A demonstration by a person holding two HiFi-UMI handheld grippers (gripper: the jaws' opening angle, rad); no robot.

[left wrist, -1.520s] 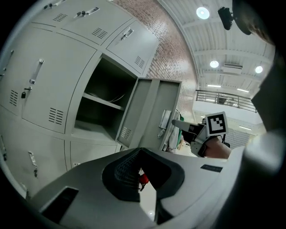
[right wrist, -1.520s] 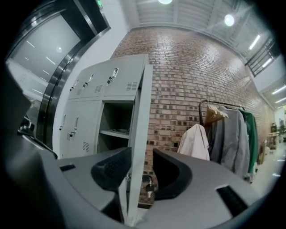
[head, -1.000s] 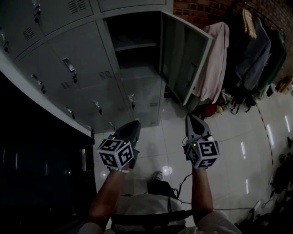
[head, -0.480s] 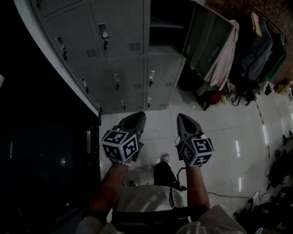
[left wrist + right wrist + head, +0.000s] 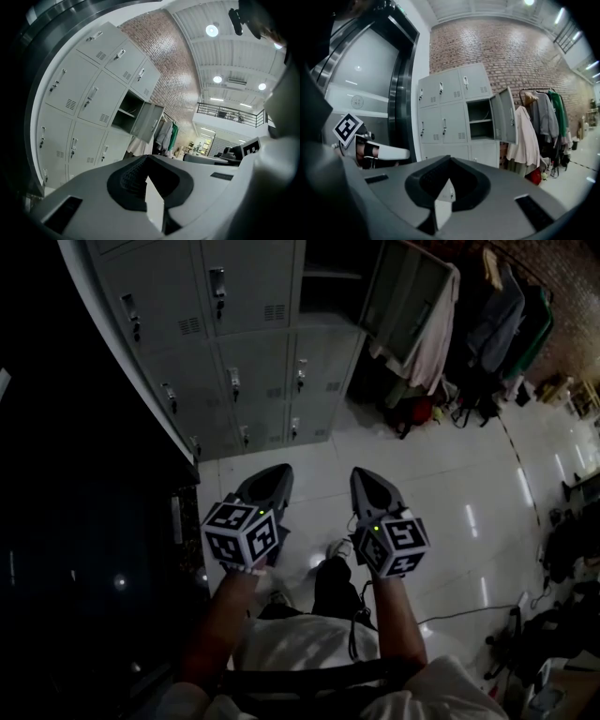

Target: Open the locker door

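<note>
**Head view.** You hold the left gripper (image 5: 270, 472) and the right gripper (image 5: 362, 476) side by side above the pale tiled floor (image 5: 450, 484), tips pointing toward the bank of grey lockers (image 5: 248, 352). Both are well apart from the lockers. The locker door (image 5: 405, 298) stands swung open at the right end of the bank, in the upper row, with its dark compartment exposed beside it. A pale garment (image 5: 433, 334) hangs just beside the open door. A clothes rack (image 5: 502, 310) with dark coats stands further right. Your forearms (image 5: 217, 634) run down to the bottom edge.

**Left gripper view.** The fingers are together at the tips, with nothing between them. The open door shows beyond them, hinged outward from the lockers. A brick wall (image 5: 164, 56) rises behind.

**Right gripper view.** The fingers are closed tip to tip and hold nothing. The open door shows right of centre, far from the tips, and a shelf is visible inside its compartment. Your left gripper reaches in from the left edge.
</note>
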